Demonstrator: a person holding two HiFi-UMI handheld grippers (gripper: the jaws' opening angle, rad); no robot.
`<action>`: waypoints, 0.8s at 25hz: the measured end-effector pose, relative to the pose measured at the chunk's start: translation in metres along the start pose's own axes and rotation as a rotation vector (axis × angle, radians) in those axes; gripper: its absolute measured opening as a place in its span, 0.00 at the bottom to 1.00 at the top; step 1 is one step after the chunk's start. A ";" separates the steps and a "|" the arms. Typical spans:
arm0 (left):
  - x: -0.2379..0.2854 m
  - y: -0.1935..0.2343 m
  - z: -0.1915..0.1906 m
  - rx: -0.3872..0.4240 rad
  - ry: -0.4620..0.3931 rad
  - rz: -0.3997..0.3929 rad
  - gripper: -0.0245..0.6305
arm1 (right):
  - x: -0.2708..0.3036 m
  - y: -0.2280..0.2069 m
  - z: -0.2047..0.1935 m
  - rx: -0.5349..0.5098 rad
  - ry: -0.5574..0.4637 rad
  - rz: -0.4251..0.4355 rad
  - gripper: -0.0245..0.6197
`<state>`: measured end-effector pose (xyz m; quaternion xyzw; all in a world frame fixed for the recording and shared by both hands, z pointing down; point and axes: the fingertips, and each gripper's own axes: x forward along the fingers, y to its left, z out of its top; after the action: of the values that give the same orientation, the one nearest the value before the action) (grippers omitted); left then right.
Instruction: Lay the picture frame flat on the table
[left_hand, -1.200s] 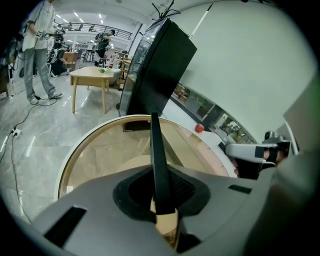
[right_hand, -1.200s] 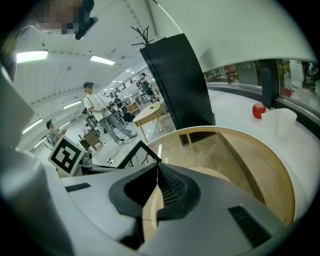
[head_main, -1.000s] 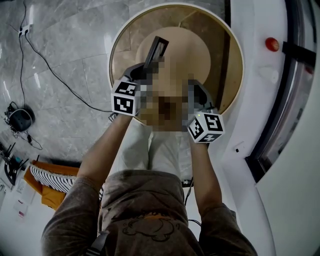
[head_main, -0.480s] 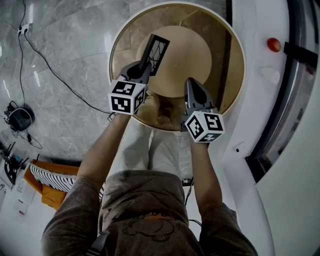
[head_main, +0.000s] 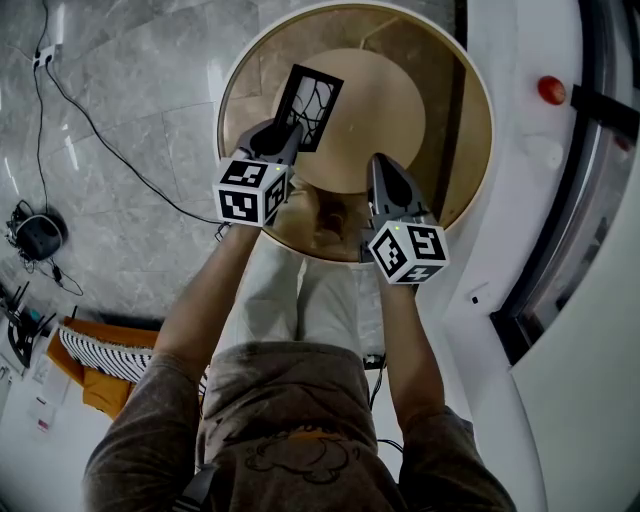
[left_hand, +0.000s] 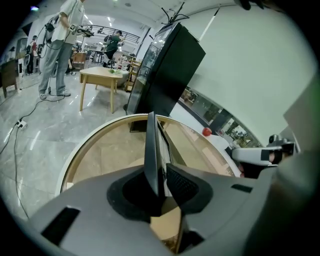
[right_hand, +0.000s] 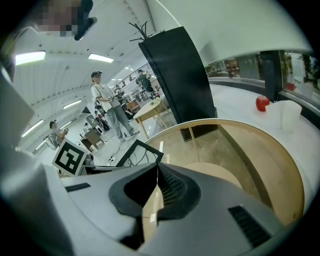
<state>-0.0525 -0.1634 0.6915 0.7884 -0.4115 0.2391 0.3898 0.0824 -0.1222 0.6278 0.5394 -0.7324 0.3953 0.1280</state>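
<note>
On the round table (head_main: 405, 95), picture frame (head_main: 308, 95) leans over, long axis pointing away, loose in left gripper (head_main: 285, 132) whose jaws were just opening; right gripper (head_main: 380, 165) is clamped together, empty.

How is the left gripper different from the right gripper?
The left gripper has the picture frame between its jaws, which have just been opening; the right gripper's jaws are together, empty. The left gripper reaches farther across the round table than the right gripper. Both carry marker cubes.

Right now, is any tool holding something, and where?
Nothing firmly: the left tool has just been opening its jaws, the picture frame loose between them by its edge. The right tool is shut, empty.
</note>
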 end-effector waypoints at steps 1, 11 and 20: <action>0.001 0.002 0.000 -0.001 0.001 0.002 0.19 | 0.001 0.000 -0.001 0.000 0.002 0.001 0.07; 0.006 0.013 -0.004 -0.003 0.005 0.005 0.26 | 0.010 0.005 -0.004 -0.001 0.016 0.009 0.07; 0.010 0.017 -0.007 0.017 0.007 0.024 0.30 | 0.013 0.004 -0.010 0.002 0.026 0.012 0.07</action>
<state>-0.0613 -0.1681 0.7094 0.7858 -0.4176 0.2503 0.3814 0.0714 -0.1236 0.6404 0.5299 -0.7335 0.4039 0.1345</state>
